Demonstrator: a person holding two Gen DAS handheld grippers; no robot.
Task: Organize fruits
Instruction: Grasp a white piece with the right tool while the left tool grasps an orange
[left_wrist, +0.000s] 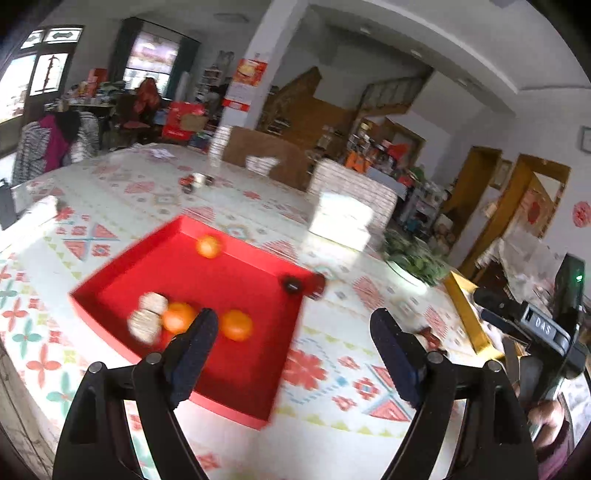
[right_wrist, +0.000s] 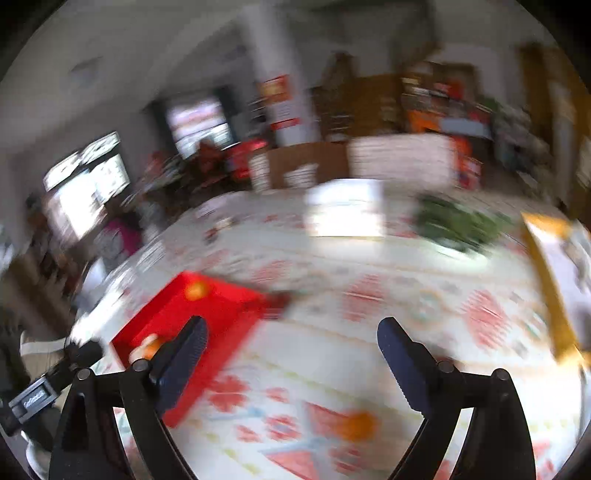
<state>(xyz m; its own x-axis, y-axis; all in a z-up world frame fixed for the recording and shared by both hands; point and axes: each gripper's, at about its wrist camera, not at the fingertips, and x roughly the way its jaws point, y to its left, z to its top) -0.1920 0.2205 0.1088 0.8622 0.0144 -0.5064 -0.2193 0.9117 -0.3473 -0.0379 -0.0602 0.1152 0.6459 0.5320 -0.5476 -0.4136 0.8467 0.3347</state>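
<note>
Your left claw (left_wrist: 293, 325) hangs spread wide and empty above the near right corner of the red tray (left_wrist: 110, 284) on the counter (left_wrist: 332, 417). Inside the tray, two oranges (left_wrist: 237, 325) sit near its front edge beside two pale netted fruits (left_wrist: 144, 325), and a third orange (left_wrist: 209, 246) lies at the far corner. Your right claw (right_wrist: 291, 334) is wide too, holding nothing; below it a lone orange (right_wrist: 356, 426) rests on the counter's patterned cloth, well apart from the tray.

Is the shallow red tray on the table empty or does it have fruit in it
Not empty. The shallow red tray holds three oranges and two pale round netted items, too blurred to identify.
</note>
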